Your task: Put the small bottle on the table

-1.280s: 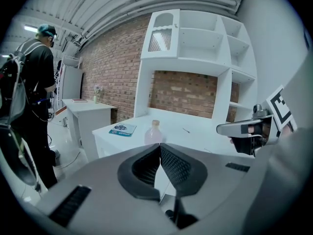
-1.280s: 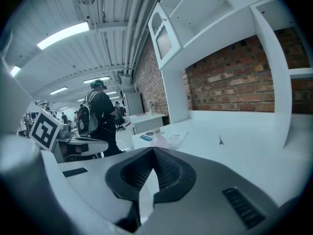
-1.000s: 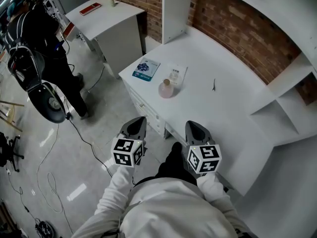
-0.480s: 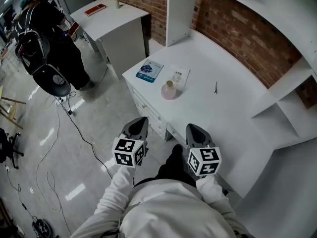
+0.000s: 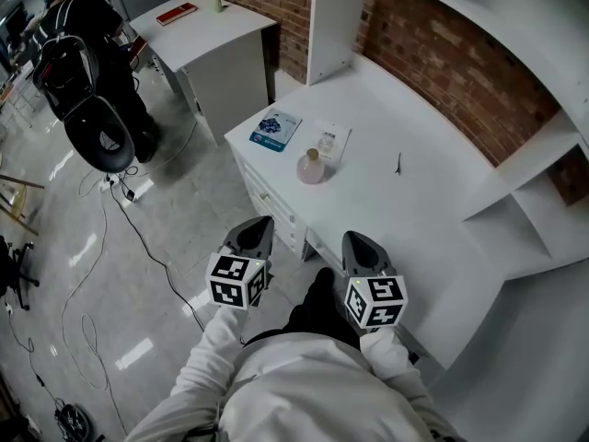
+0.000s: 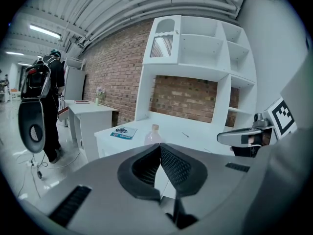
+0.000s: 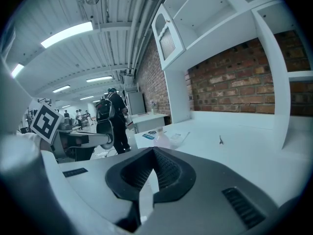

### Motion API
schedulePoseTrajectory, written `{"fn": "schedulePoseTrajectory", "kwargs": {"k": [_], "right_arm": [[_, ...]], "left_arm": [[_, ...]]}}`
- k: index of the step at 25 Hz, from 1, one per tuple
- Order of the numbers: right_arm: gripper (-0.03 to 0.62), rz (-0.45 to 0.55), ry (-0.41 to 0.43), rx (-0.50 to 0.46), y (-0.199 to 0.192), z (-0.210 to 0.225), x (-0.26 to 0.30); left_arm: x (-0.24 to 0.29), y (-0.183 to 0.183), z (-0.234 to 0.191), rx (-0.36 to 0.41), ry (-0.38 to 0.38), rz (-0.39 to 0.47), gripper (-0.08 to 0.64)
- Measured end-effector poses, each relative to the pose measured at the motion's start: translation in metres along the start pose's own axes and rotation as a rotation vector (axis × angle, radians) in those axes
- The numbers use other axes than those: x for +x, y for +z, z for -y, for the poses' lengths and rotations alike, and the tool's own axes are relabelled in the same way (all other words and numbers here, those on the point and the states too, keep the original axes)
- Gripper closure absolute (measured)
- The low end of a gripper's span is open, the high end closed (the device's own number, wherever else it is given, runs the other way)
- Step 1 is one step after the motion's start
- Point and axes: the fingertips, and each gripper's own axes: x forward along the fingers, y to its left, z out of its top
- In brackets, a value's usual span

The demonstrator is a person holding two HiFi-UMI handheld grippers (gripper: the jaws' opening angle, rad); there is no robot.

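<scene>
The small pink bottle [image 5: 310, 167] with a tan cap stands upright on the white table [image 5: 414, 219], near its left edge. Both grippers hang in front of the table, well short of the bottle, and neither holds anything. My left gripper [image 5: 255, 232] is over the floor beside the table's drawers, its jaws shut and empty. My right gripper [image 5: 361, 245] is at the table's near edge with its jaws closed together. In the left gripper view the bottle [image 6: 154, 134] shows just past the shut tips [image 6: 160, 146]. The right gripper view has the bottle [image 7: 161, 139] ahead, slightly left.
A blue booklet [image 5: 274, 129] and a clear packet [image 5: 329, 141] lie beside the bottle, and a small dark object [image 5: 398, 163] sits further right. White shelves [image 5: 534, 191] rise at the right. A side table [image 5: 202, 28], a black chair [image 5: 99, 136], a person [image 5: 87, 17] and floor cables stand to the left.
The two grippers have hardly moved. The person and the black chair in the background have shifted, and the head view has swung slightly.
</scene>
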Motion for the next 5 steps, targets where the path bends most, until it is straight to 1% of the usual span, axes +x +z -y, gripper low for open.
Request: {"fn": "schedulePoseTrajectory", "kwargs": {"k": [5], "right_arm": [[0.565, -0.013, 0.004, -0.004, 0.0001, 0.0023, 0.0016]], "left_arm": [[0.001, -0.0021, -0.0008, -0.005, 0.008, -0.01, 0.54]]}}
